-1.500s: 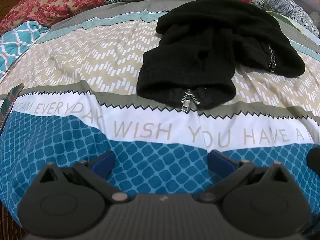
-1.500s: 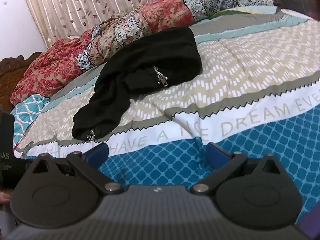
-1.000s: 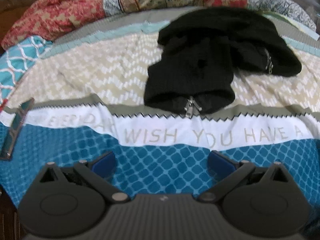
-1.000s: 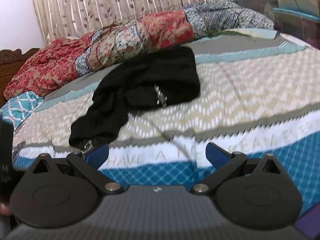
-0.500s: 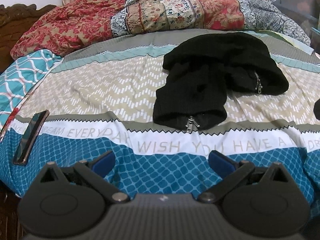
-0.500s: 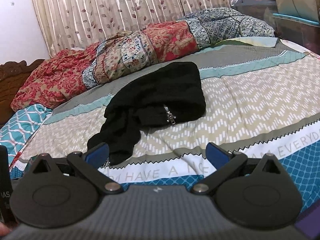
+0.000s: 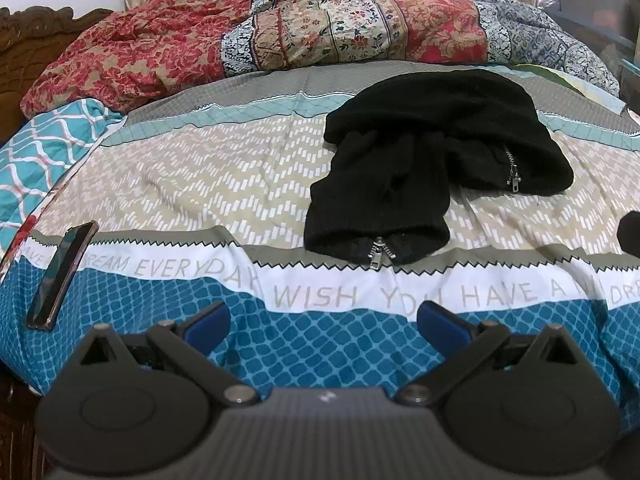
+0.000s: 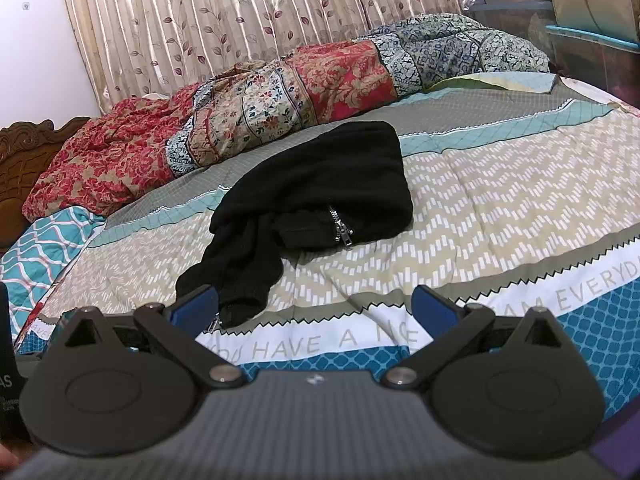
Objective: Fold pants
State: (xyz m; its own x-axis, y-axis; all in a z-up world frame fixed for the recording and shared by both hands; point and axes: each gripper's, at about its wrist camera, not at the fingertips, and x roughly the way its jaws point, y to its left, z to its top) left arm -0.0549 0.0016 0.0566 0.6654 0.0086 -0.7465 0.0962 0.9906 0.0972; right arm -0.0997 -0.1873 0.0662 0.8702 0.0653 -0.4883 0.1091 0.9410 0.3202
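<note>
Black pants with silver ankle zippers lie crumpled on the patterned bedspread, one leg pointing at me. They also show in the right wrist view, left of centre. My left gripper is open and empty, held back over the blue band near the bed's front edge, short of the pants. My right gripper is open and empty, over the white lettered band, its left finger near the leg's cuff.
A phone lies at the bed's left front. A red and floral quilt is heaped along the far side before a curtain. A carved wooden headboard stands at far left. Storage boxes stand at far right.
Both grippers have drawn back and risen from the bed, so the pants look farther away and more of the room shows. The pants have not moved.
</note>
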